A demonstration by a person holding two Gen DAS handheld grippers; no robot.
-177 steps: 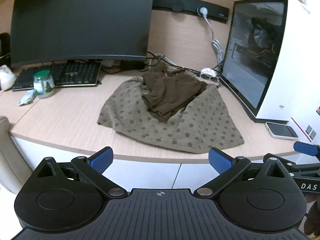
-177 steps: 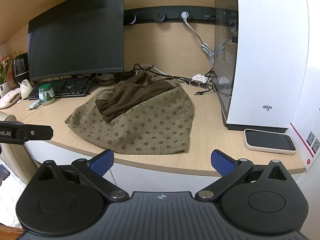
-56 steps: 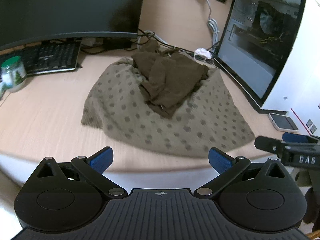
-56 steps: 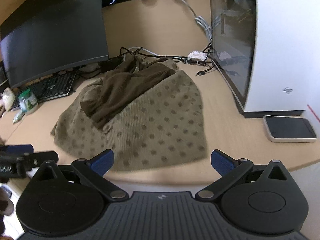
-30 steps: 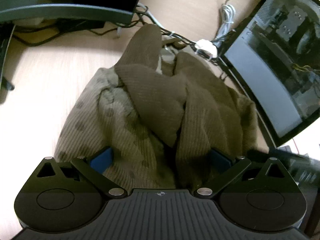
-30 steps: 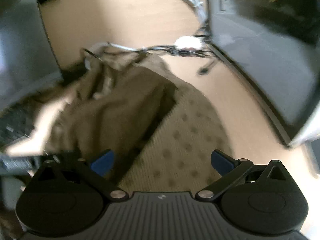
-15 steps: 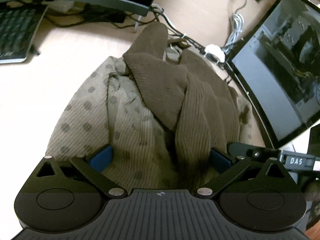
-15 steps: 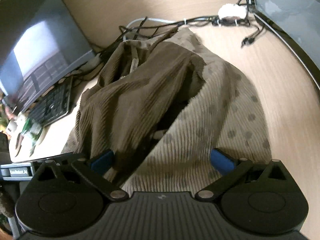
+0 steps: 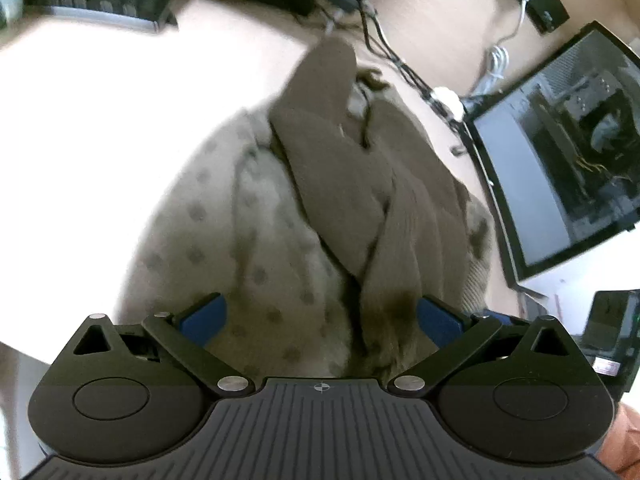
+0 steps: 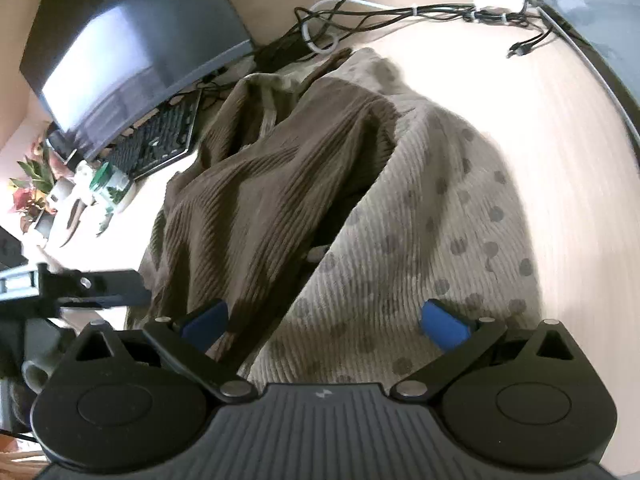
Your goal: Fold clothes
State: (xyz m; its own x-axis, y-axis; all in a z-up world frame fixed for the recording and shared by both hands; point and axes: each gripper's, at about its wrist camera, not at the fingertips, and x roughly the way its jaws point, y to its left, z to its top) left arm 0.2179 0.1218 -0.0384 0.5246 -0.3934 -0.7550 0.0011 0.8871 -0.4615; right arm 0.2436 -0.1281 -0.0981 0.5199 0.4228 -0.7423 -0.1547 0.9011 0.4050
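Closest in: both tools now low over the near hem of the dotted garment [image 9: 256,240], where seconds ago hanging back off the desk edge with the whole heap in view. Left gripper [image 9: 320,316] spread wide, nothing between the blue pads, cloth bunched just under them; right gripper [image 10: 324,320] likewise released, straddling the seam where brown meets dotted. Judged: approach finished, first pinch of the hem imminent, no fold begun.

Further, at 12 o'clock: dark brown ribbed garment [image 10: 272,184] draped over the dotted one, piled mid-desk, not yet spread flat. Versus half a second back, cloth fills more of both views and blurs, so still closing in.

Farthest: cables [image 10: 400,12] at 1 o'clock, monitor [image 10: 132,36] at 10, keyboard [image 10: 160,140] below it, PC case [image 9: 560,160] at 2.
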